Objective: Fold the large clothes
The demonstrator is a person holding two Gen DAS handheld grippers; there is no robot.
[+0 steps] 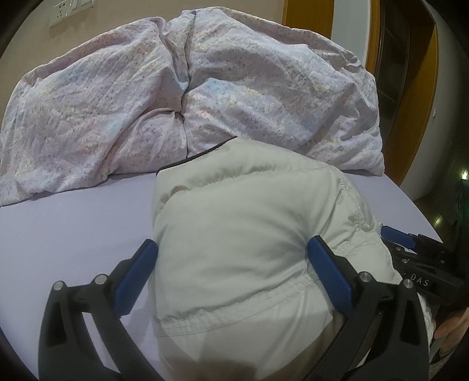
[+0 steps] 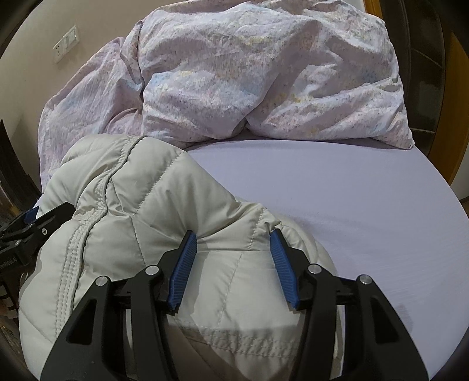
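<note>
A pale grey-beige padded jacket [image 1: 243, 222] lies bunched on the lavender bed sheet [image 1: 73, 231]. My left gripper [image 1: 231, 252] is open, its blue pads wide apart on either side of the jacket's near end. In the right wrist view the same jacket [image 2: 152, 211] lies at the left. My right gripper [image 2: 231, 237] is open, its blue pads astride a raised fold of the jacket. The right gripper also shows in the left wrist view [image 1: 410, 249] at the jacket's right edge. The left gripper shows at the left edge of the right wrist view [image 2: 32, 222].
A crumpled floral duvet [image 1: 181, 96] is heaped across the far side of the bed, also in the right wrist view [image 2: 258, 73]. A beige wall with sockets [image 1: 70, 11] stands behind. An orange wooden door frame [image 1: 416, 96] is at the right.
</note>
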